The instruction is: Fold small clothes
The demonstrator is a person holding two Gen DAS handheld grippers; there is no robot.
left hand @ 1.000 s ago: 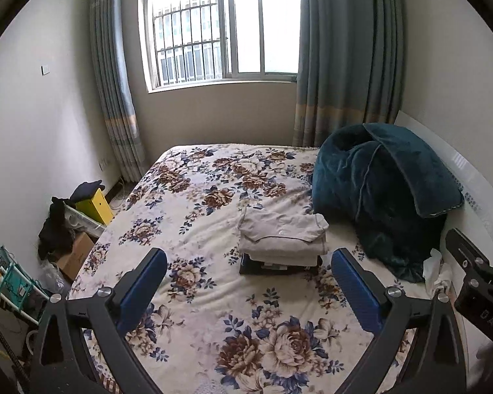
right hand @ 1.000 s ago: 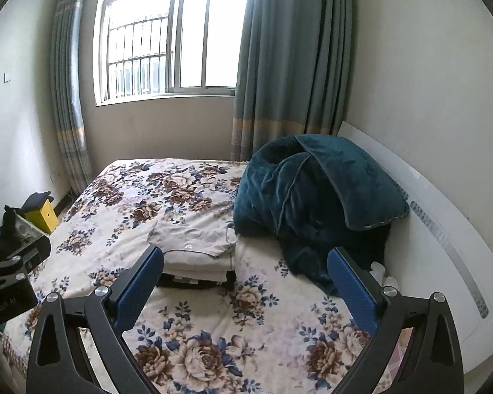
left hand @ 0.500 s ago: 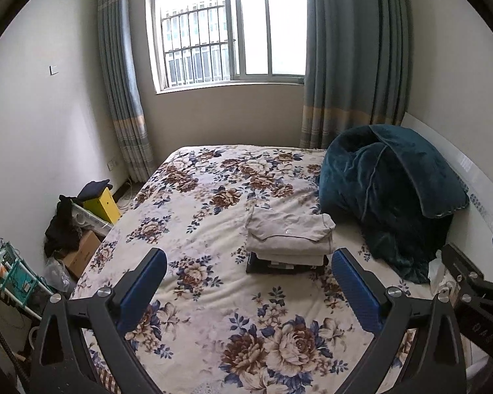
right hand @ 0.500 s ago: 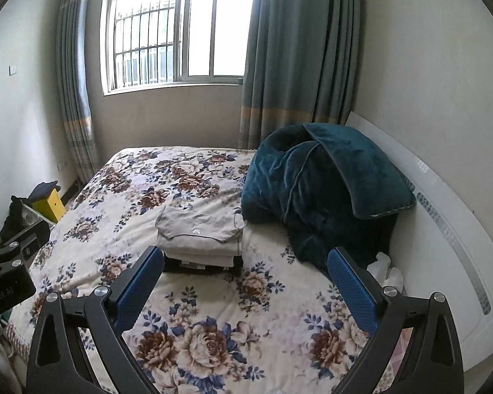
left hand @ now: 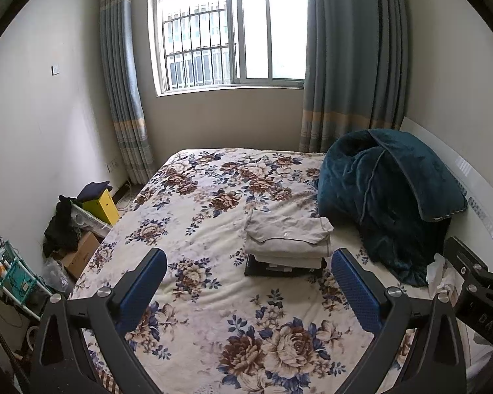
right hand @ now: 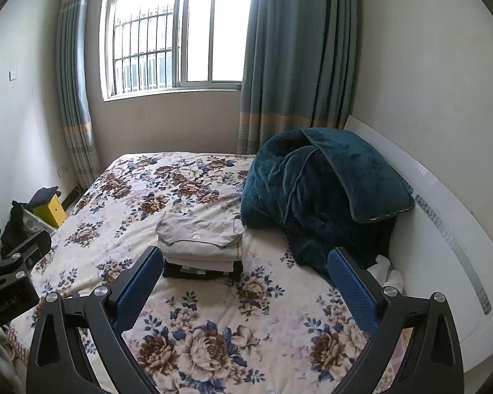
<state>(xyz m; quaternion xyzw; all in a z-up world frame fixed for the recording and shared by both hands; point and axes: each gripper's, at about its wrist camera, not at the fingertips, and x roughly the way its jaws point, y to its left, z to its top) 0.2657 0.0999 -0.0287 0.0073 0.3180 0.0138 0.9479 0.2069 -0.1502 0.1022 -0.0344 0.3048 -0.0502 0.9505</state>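
Observation:
A stack of folded clothes (left hand: 287,241), beige pieces on a dark one at the bottom, lies on the floral bed (left hand: 197,216). It also shows in the right wrist view (right hand: 202,241). My left gripper (left hand: 248,282) is open and empty, held above the bed's near part, well short of the stack. My right gripper (right hand: 243,279) is open and empty too, just in front of the stack. The right gripper's body shows at the left wrist view's right edge (left hand: 480,295).
A heaped teal blanket (left hand: 387,193) lies at the bed's right against a white headboard (right hand: 443,216). White crumpled tissue (right hand: 386,271) lies beside it. Boxes, a yellow case (left hand: 103,205) and dark clothes crowd the floor on the left. A window and curtains stand behind.
Both grippers have drawn back and risen a little from the bed; the stack looks smaller and farther. Nothing on the bed has moved.

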